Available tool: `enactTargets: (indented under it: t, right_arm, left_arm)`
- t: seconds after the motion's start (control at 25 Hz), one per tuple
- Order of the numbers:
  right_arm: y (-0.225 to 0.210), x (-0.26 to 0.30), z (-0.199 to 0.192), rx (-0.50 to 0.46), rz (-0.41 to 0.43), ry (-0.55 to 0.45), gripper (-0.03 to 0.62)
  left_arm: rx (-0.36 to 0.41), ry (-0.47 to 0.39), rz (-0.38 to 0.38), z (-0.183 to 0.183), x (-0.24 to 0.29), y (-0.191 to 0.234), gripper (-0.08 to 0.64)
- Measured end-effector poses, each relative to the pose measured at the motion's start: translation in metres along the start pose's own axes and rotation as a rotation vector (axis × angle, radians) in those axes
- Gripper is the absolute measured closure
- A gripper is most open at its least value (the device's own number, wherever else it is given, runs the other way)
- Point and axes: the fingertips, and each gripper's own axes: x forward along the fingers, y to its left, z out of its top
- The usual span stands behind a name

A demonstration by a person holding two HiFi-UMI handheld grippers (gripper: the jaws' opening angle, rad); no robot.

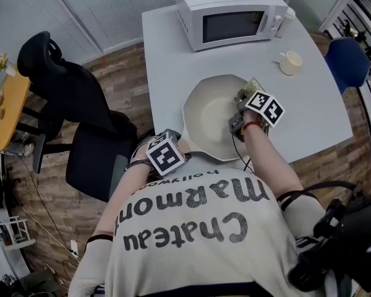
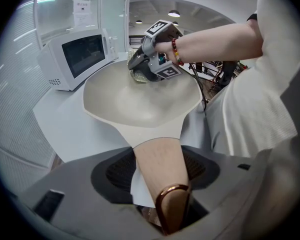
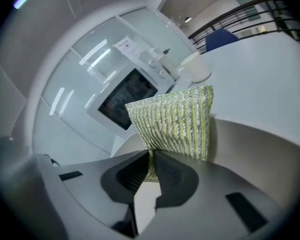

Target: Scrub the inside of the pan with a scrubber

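A cream pan (image 1: 210,119) lies on the grey table, its wooden handle (image 2: 157,166) with a copper loop pointing toward me. My left gripper (image 2: 159,184) is shut on that handle at the table's near edge (image 1: 167,154). My right gripper (image 1: 242,113) is shut on a yellow-green mesh scrubber (image 3: 177,121), which stands up between its jaws. It holds the scrubber against the pan's right inner side (image 2: 137,76), near the rim.
A white microwave (image 1: 226,11) stands at the table's back, with a cream cup (image 1: 290,62) and a white bottle (image 1: 285,22) to its right. A black office chair (image 1: 80,122) is left of the table, a blue chair (image 1: 345,60) at the right.
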Motion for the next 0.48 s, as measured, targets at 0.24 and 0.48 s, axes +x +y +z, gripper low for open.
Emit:
enactTargets:
  t: [0.24,0.48]
  right_arm:
    - [0.092,-0.015,-0.101,-0.129,0.454,0.491,0.552]
    - [0.137,-0.075,-0.197,-0.119,0.702,1.014,0.552]
  left_arm:
    - [0.005,0.013,-0.008,-0.001,0.0,0.002,0.291]
    - [0.004,0.016,-0.015,0.0,0.0,0.003,0.291]
